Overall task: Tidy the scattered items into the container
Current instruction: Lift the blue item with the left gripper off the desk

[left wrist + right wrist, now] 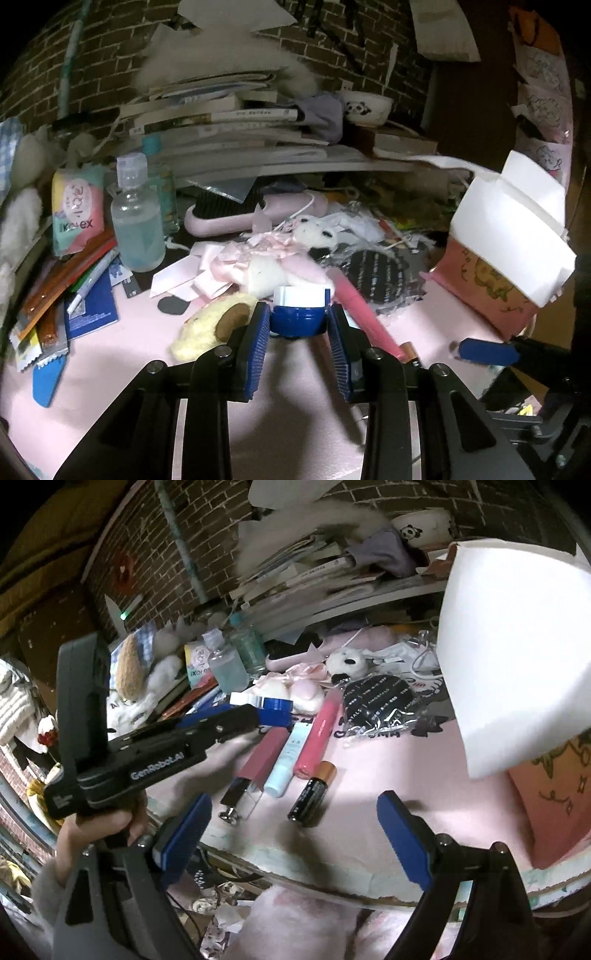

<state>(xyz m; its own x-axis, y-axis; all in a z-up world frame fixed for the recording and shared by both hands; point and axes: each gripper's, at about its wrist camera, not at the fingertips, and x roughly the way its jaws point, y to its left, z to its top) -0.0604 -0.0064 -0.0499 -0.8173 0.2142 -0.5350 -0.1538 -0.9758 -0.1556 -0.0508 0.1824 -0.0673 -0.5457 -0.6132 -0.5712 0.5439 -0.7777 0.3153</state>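
My left gripper (297, 325) clamps the blue jar (298, 314), lifted just off the pink table (110, 354); my right gripper (291, 834) gapes wide, empty. The white-and-pink container (513, 236) sits far right. Battery (312, 794), tubes (317, 738) and plush toy (314, 232) lie scattered, so I judge the tidying barely begun

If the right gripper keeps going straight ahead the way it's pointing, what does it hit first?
Probably the black and copper battery lying on the pink table, centred ahead of the open right gripper; depth is uncertain.
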